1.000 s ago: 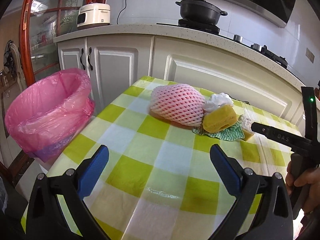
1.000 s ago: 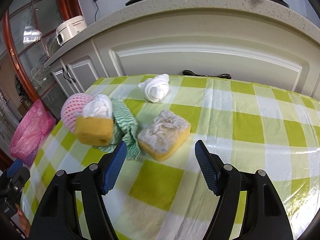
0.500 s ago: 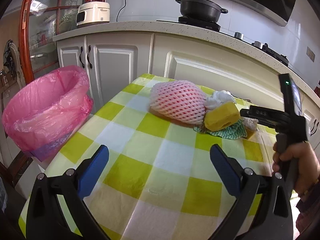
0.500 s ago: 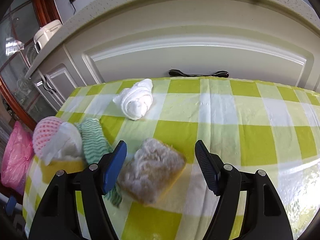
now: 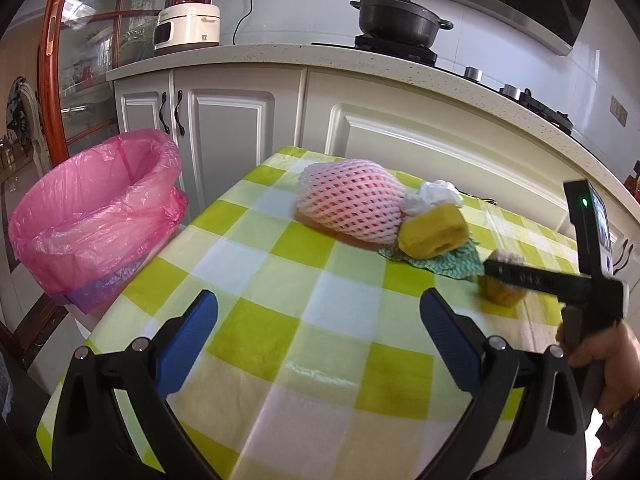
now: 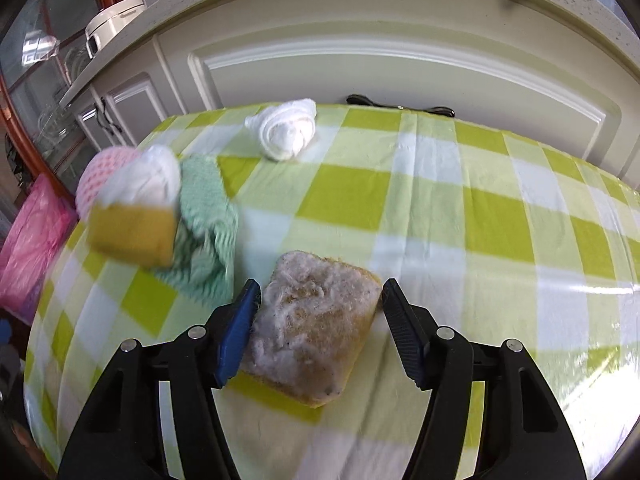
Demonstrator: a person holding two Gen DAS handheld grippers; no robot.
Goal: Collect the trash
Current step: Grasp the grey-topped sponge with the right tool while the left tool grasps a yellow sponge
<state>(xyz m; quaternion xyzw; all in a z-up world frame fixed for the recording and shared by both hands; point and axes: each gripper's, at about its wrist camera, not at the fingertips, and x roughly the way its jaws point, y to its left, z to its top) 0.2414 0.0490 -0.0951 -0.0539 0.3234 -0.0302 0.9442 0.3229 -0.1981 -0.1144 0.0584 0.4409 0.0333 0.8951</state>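
Note:
My right gripper (image 6: 320,320) is open, its jaws on either side of a dirty yellow sponge with a grey scrub face (image 6: 316,328) lying on the checked table; the left pad looks close to touching it. In the left wrist view that sponge (image 5: 502,294) sits under the right gripper's black body. Other trash lies beyond: a clean yellow sponge (image 6: 132,232), a green cloth (image 6: 204,232), a pink foam net (image 5: 352,204), and white tissue wads (image 6: 284,128). My left gripper (image 5: 316,336) is open and empty over the table's near left part. A pink-lined bin (image 5: 92,212) stands left of the table.
The green-and-white checked tablecloth (image 5: 280,304) covers the table. White kitchen cabinets (image 5: 400,128) run close behind it, with a rice cooker (image 5: 186,28) and a black pot (image 5: 396,20) on the counter. A black cable (image 6: 400,105) lies at the table's far edge.
My right gripper has come down and forward, so the dirty sponge now sits between its open jaws. The left gripper has hardly moved.

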